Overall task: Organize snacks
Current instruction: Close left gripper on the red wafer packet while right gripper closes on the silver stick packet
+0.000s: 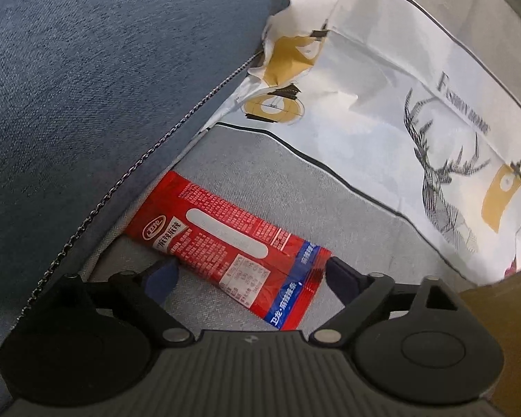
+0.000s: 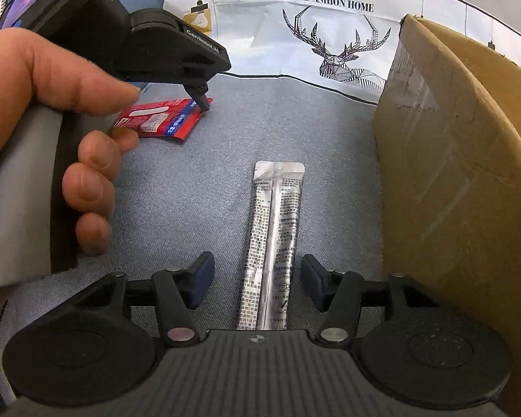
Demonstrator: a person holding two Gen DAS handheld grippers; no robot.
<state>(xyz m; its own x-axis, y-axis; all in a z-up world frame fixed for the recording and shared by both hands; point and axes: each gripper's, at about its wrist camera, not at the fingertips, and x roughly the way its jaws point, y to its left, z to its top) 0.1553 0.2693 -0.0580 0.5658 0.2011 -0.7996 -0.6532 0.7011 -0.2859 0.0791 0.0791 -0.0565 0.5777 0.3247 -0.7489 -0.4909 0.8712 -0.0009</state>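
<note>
Snacks lie on a grey cloth surface [image 2: 177, 191] beside a tall cardboard box [image 2: 444, 173]. Its wall stands close to the right gripper [image 2: 257, 279], so a bump could knock it. The silver stick pack [image 2: 276, 243] lies flat between that gripper's spread jaws; thin and slippery, it may slide away or bend when squeezed. The red snack packet [image 1: 225, 239] lies near a dark blue cushion [image 1: 104, 69]. The left gripper [image 1: 251, 272] has its jaws spread around the packet's end, so a pinch there may only catch the crinkly edge and drop it.
</note>
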